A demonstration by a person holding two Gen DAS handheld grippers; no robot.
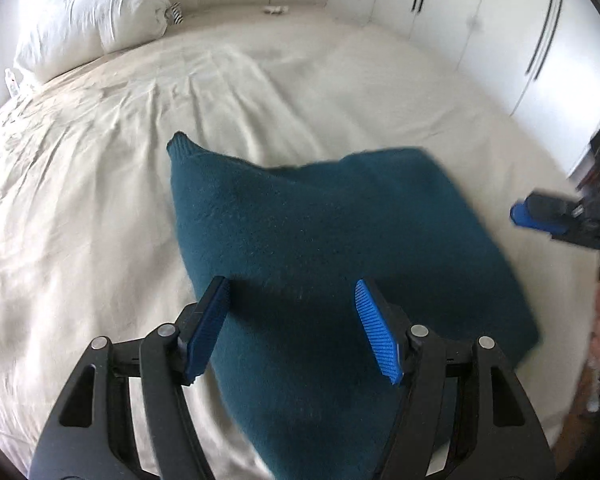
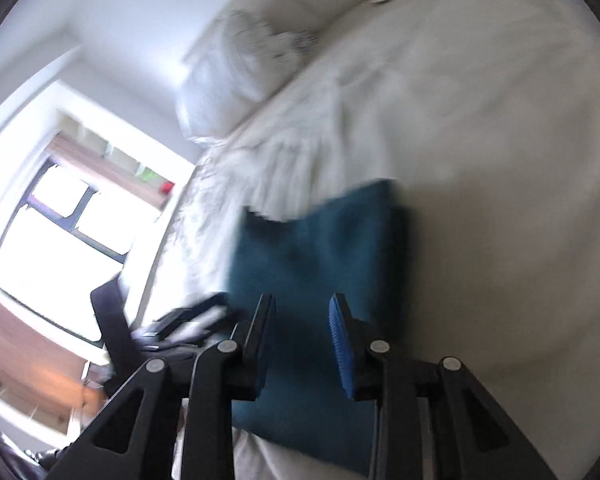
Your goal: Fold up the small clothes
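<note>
cream bed (image 1: 100, 200), white pillows (image 1: 92, 12), white wardrobe doors (image 1: 500, 40), bright window (image 2: 60, 232).

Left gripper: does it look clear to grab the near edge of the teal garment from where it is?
Probably yes. The left gripper is open right over the teal garment on the bed, nothing between them; the right gripper is off to the side.
</note>
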